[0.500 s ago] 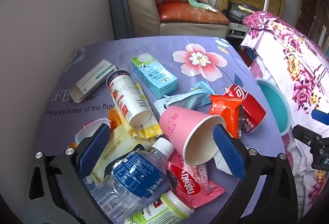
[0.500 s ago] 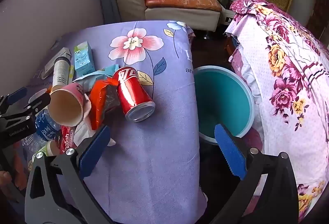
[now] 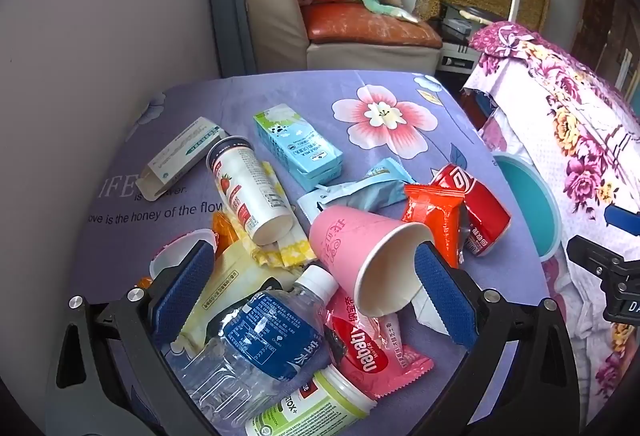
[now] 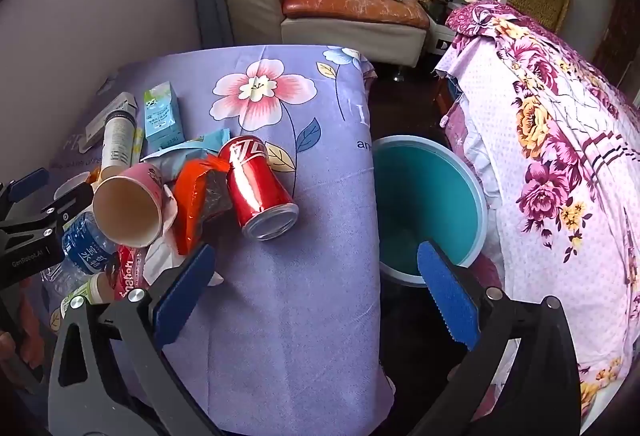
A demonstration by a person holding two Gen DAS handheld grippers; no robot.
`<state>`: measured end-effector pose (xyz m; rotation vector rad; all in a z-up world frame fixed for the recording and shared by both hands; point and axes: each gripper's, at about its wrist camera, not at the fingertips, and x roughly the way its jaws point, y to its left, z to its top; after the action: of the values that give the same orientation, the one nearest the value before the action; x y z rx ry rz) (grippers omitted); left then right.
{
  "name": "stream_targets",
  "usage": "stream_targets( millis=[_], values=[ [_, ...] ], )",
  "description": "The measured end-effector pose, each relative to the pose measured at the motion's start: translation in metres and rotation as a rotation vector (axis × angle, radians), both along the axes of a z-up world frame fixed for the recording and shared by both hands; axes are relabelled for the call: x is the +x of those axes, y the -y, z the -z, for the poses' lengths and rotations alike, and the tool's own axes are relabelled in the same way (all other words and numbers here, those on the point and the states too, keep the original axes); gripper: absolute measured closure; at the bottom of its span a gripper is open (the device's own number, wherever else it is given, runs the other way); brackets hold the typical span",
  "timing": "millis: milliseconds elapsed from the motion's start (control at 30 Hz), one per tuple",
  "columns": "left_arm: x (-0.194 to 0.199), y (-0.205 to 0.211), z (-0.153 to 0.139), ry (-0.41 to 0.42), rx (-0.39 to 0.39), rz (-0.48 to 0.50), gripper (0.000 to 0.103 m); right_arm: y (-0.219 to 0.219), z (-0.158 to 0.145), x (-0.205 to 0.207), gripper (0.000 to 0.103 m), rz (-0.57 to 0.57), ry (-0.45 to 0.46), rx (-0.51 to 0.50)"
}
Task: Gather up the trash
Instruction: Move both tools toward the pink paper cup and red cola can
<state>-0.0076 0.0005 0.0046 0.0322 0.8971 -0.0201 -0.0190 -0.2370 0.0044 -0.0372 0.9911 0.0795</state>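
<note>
left gripper (image 3: 312, 292): fingers spread wide over cup (image 3: 360, 256) (lying on its side)
right gripper (image 4: 316, 292): fingers spread, empty, near bin (image 4: 460, 172)

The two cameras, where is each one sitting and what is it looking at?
Left wrist: sits on the left tongs, low over the trash pile, facing the sofa; its blue fingers stand open around the pink cup.
Right wrist: sits on the right tongs, over the table edge, looking at the teal bin; the left tongs show at its left.
Both share: cup, red can, bin, sofa.
</note>
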Motion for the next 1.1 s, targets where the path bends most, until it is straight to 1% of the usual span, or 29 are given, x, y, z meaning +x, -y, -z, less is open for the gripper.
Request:
stream_targets(
  millis=[433, 1100],
  values=[
    [0.003, 0.0062, -0.0003, -0.022, -0.012, 0.013, 0.003, 0.0021, 0.0031, -0.0009, 0.006, -0.007, -0.007, -0.004],
    [0.0063, 0.0032, 0.0071, -0.048, -0.05, 0.022, 0.003, 0.0054, 0.0093, 0.0009, 0.006, 0.006, -0.023, -0.011]
  ],
)
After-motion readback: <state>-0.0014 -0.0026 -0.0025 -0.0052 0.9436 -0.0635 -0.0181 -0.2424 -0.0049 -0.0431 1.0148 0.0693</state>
